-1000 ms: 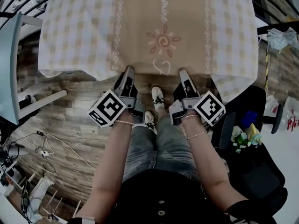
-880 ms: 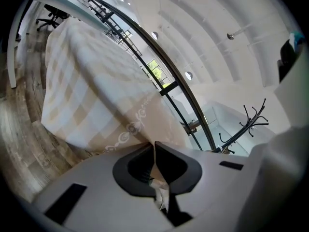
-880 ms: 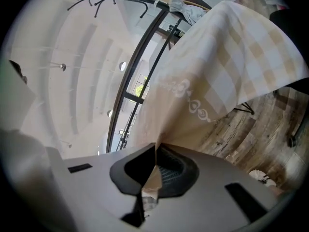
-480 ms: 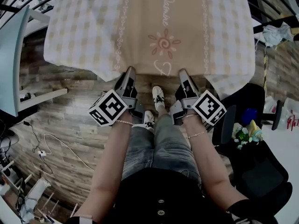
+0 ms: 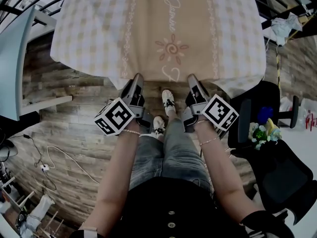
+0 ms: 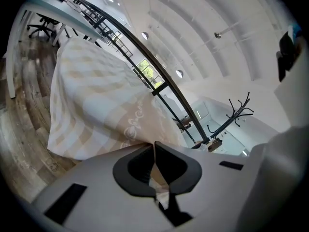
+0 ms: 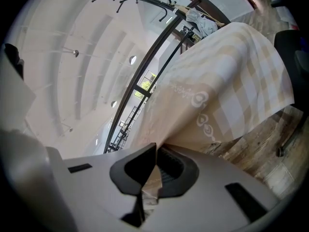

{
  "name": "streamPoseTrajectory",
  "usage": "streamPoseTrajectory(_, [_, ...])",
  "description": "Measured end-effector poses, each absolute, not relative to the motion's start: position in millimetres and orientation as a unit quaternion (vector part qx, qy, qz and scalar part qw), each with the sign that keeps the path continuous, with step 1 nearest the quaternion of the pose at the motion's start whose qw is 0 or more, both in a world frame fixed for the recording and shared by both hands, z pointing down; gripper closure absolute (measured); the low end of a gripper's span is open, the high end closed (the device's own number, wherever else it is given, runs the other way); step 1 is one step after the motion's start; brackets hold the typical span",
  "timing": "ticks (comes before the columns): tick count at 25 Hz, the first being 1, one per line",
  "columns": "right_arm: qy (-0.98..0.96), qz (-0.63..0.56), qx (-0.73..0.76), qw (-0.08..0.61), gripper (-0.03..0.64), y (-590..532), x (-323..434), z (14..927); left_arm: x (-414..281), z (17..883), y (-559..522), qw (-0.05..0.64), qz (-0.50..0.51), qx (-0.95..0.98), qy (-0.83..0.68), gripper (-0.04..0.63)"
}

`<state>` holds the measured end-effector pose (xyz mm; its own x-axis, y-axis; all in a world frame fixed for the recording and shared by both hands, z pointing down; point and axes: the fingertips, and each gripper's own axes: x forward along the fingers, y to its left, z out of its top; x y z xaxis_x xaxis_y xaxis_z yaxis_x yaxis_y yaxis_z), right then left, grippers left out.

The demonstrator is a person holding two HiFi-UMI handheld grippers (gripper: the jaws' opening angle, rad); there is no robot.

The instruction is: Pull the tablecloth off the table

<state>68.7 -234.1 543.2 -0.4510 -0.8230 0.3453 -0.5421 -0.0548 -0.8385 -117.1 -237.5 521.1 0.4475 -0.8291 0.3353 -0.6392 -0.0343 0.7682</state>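
The tablecloth (image 5: 163,29) is beige and white check with a tan middle band, a sun motif and script. It covers the table ahead of me and hangs over its near edge. My left gripper (image 5: 136,78) is shut on the cloth's near hem left of the middle. My right gripper (image 5: 192,79) is shut on the hem right of the middle. In the left gripper view a fold of tablecloth (image 6: 96,110) runs into the closed left gripper (image 6: 154,146). In the right gripper view the tablecloth (image 7: 227,81) stretches taut away from the right gripper (image 7: 157,149).
A black office chair (image 5: 270,148) with small items on its seat stands to my right. A pale desk edge (image 5: 12,63) is at the left. Cables (image 5: 54,160) lie on the wood floor. My legs and shoes (image 5: 168,103) are below the grippers.
The cloth has slid toward me: the sun motif and script sit lower in the head view, and a flower motif now shows at the top. Both grippers keep their hold.
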Motion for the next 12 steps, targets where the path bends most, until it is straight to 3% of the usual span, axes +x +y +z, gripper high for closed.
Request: streamPoseTrajectory(12, [0.669, -0.535, -0.504, 0.109, 0.589, -224.9, 60.2, 535.7, -126.1, 514.3, -228.6, 0.481, -0.099, 0.697, -0.522, 0.578])
